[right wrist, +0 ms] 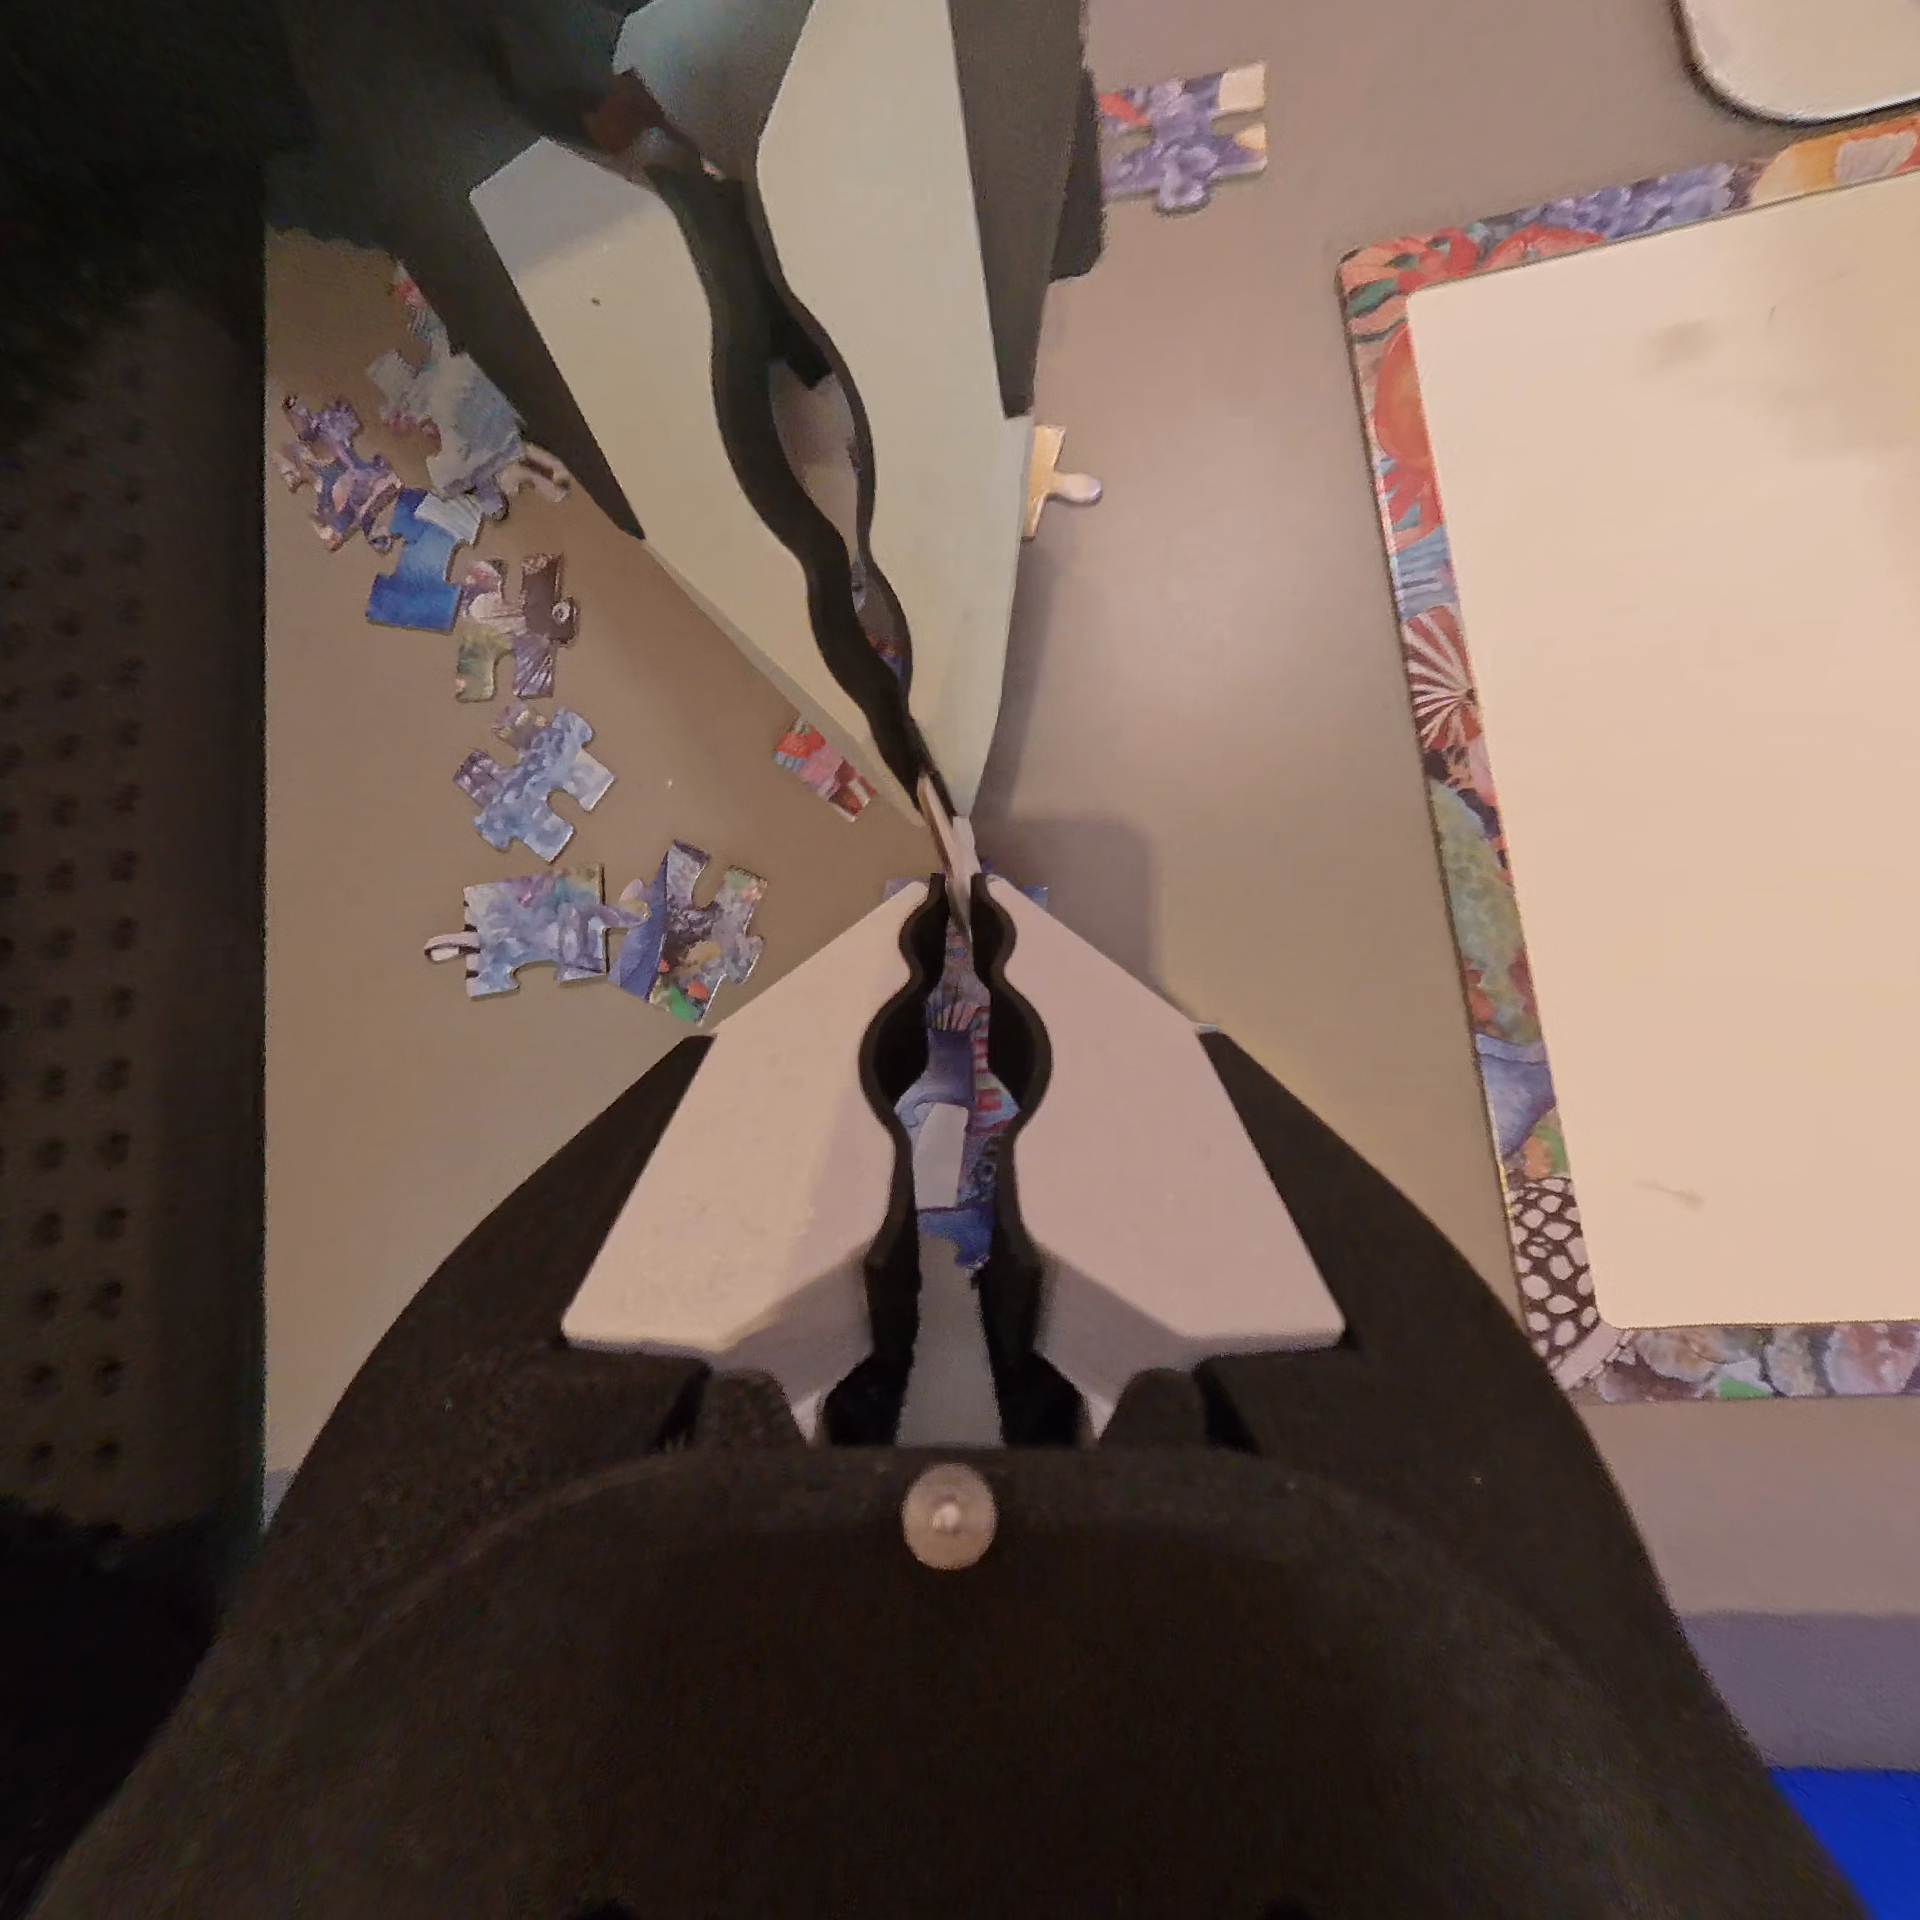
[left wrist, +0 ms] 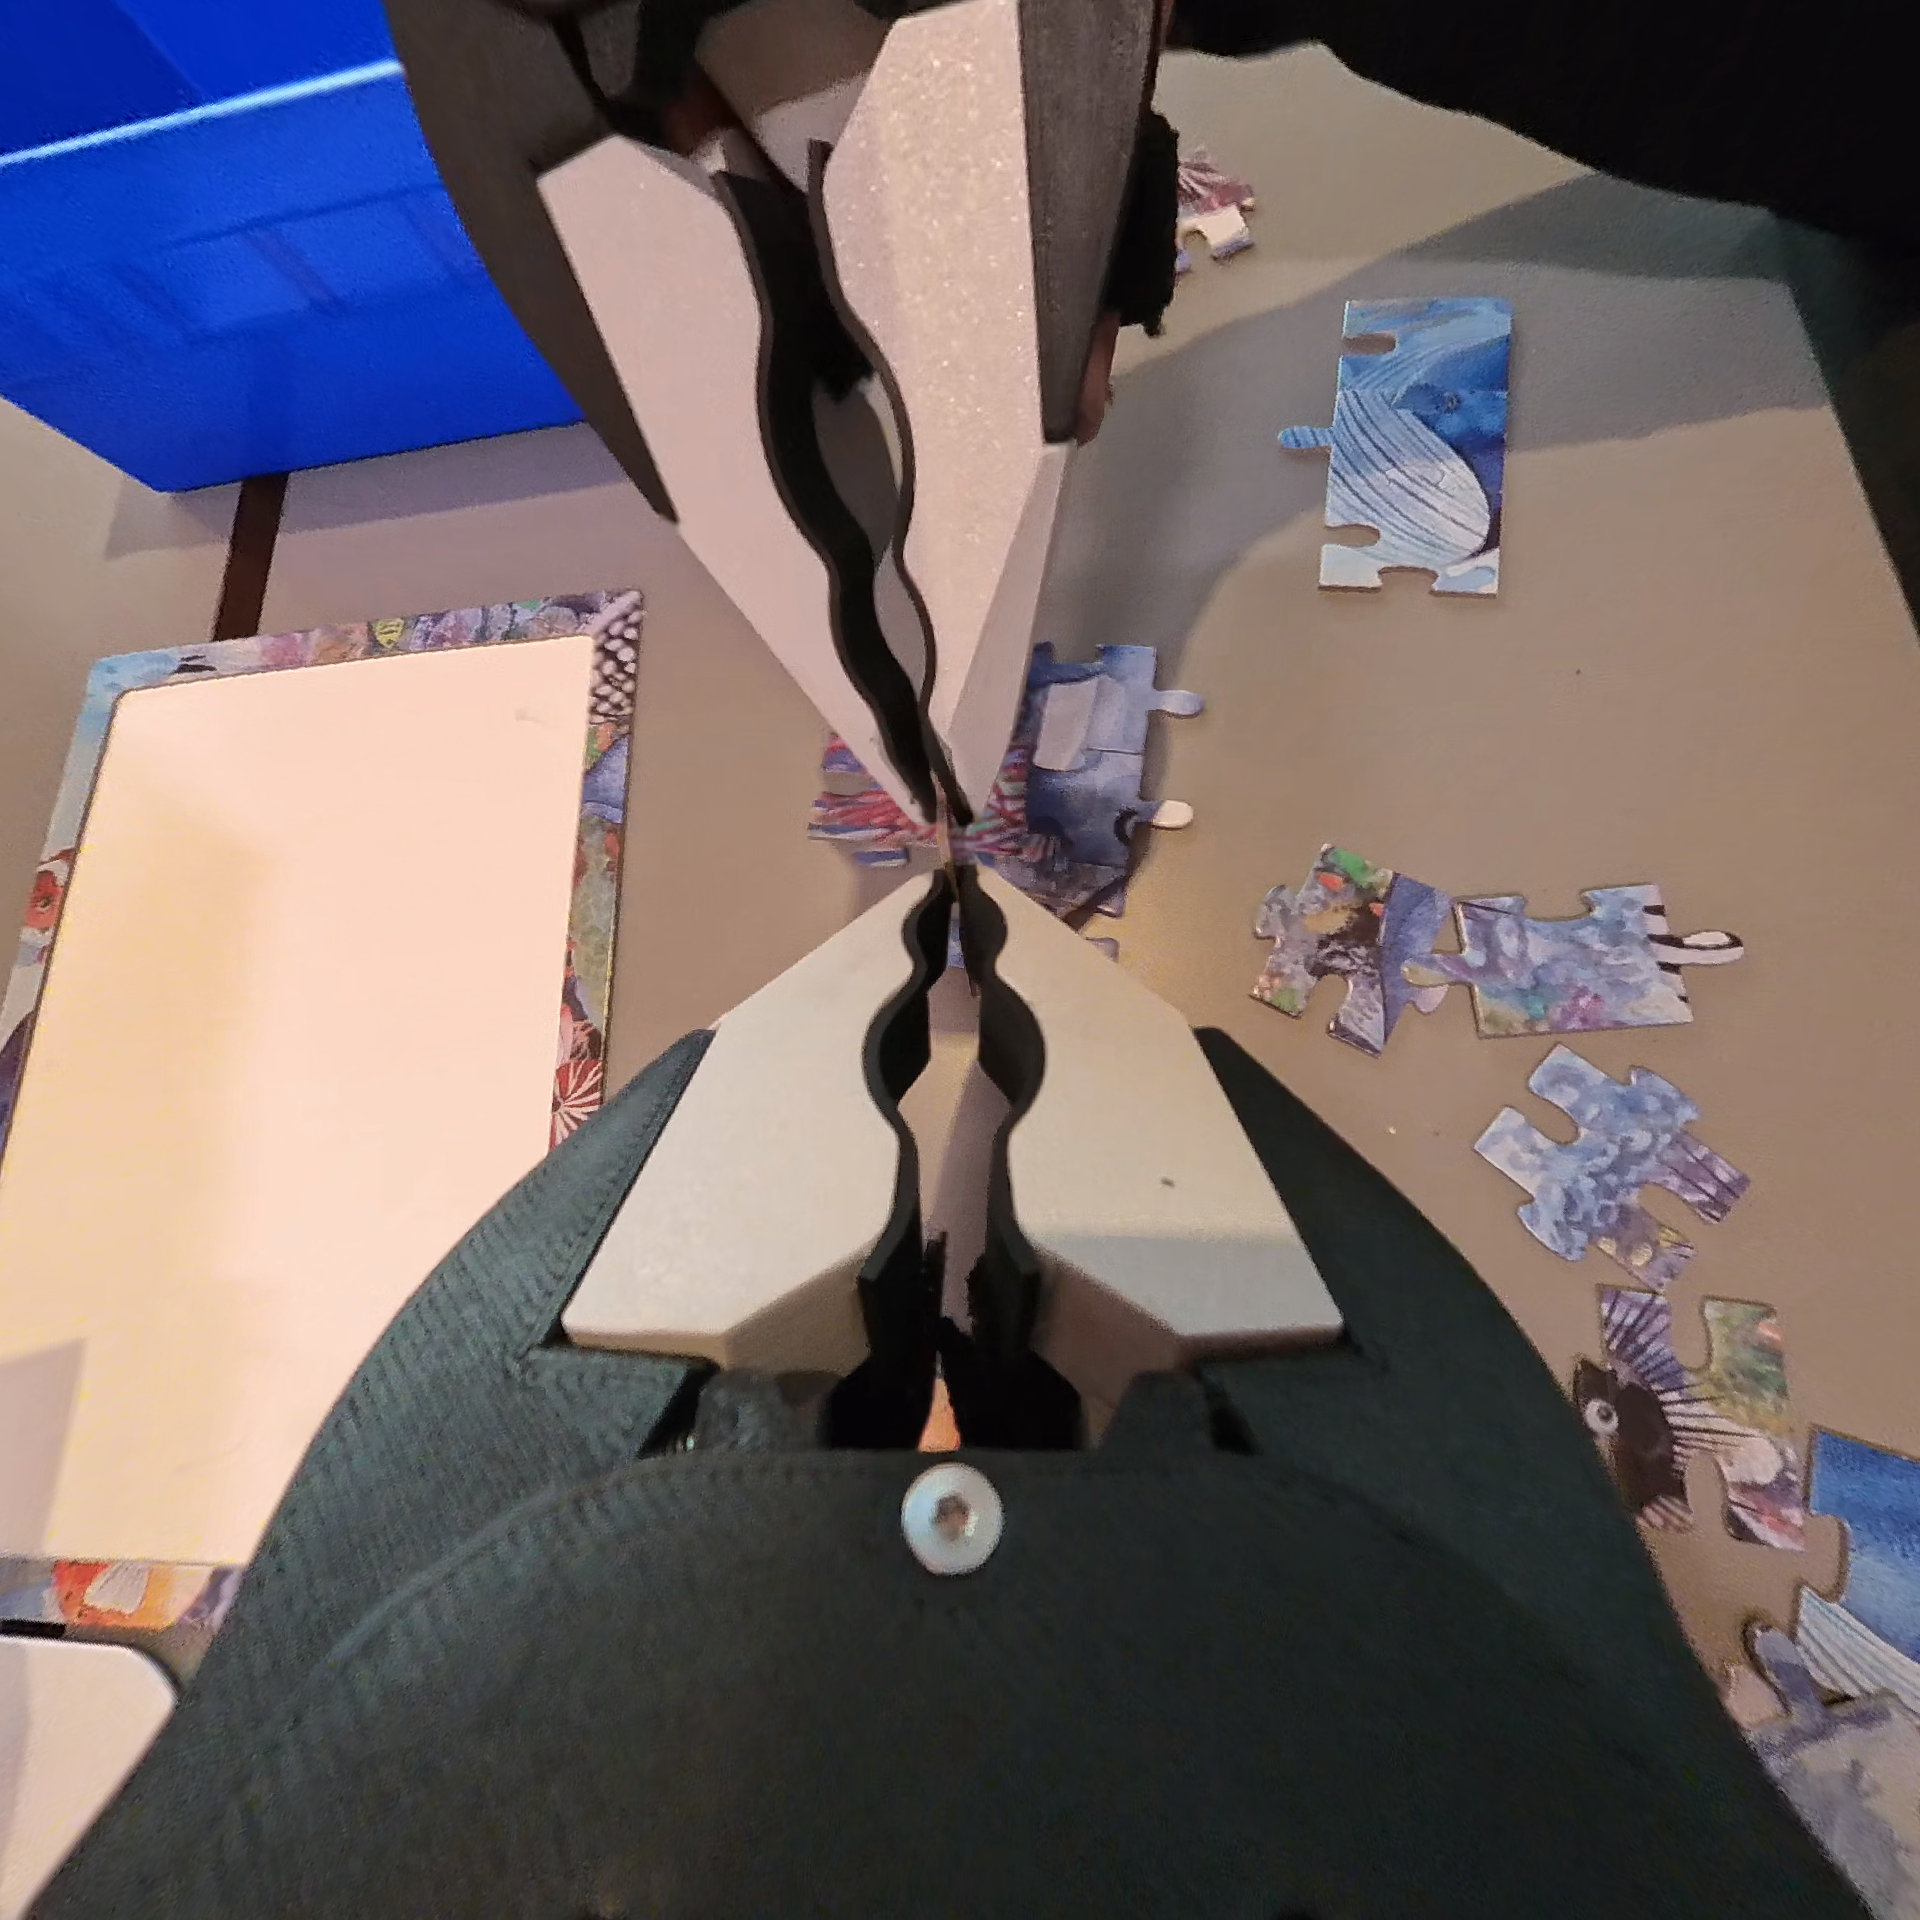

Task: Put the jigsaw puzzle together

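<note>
— So, what are the grippers doing?
— Left gripper and right gripper are meeting tip to tip, both pinching one piece edge-on above the table.
— And the rest?
— Frame is lying empty beside them; loose pieces are sitting scattered opposite.

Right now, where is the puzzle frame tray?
The puzzle frame tray lies flat on the table, at the left of the left wrist view and the right of the right wrist view, its middle empty, loose pieces opposite.

Blue bin, blue-striped whale piece
</note>
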Demonstrator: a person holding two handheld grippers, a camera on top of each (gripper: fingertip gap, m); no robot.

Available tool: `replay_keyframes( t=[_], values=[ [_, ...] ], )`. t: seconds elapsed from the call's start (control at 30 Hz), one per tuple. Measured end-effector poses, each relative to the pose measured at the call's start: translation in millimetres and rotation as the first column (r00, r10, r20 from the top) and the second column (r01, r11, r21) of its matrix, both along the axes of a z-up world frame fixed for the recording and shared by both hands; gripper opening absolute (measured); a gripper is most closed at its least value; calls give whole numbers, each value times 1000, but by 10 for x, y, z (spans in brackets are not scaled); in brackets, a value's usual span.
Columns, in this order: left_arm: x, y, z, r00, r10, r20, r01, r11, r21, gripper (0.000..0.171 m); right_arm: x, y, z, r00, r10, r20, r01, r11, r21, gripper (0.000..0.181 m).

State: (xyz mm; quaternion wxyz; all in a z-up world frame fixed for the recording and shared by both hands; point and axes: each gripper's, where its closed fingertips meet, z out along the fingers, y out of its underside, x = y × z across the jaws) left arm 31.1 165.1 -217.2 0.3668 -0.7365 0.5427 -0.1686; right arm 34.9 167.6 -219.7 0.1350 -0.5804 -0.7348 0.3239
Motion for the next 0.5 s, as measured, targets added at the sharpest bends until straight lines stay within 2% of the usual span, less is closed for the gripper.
replay_keyframes(
  t=[0.1, 0.17, 0.3, 0.5],
  values=[
    [-28, 55, 116, 996, 33, 78, -33, 999, -6, 0, -61, 57, 119, 997, -45, -67, 42, 998, -38, 5],
    [-51, 103, 227, 987, 60, 148, -60, 998, -6, 0, -104, 131, 216, 988, -95, -119, 88, 994, -66, 17],
    [-100, 178, 447, 948, 102, 301, -100, 995, -24, 0, -126, 295, 344, 963, -196, -183, 170, 974, -147, 22],
    [-108, 231, 554, 882, 135, 452, -106, 990, -89, 0, -100, 269, 377, 957, -186, -221, 128, 959, -252, 3]
  ],
)
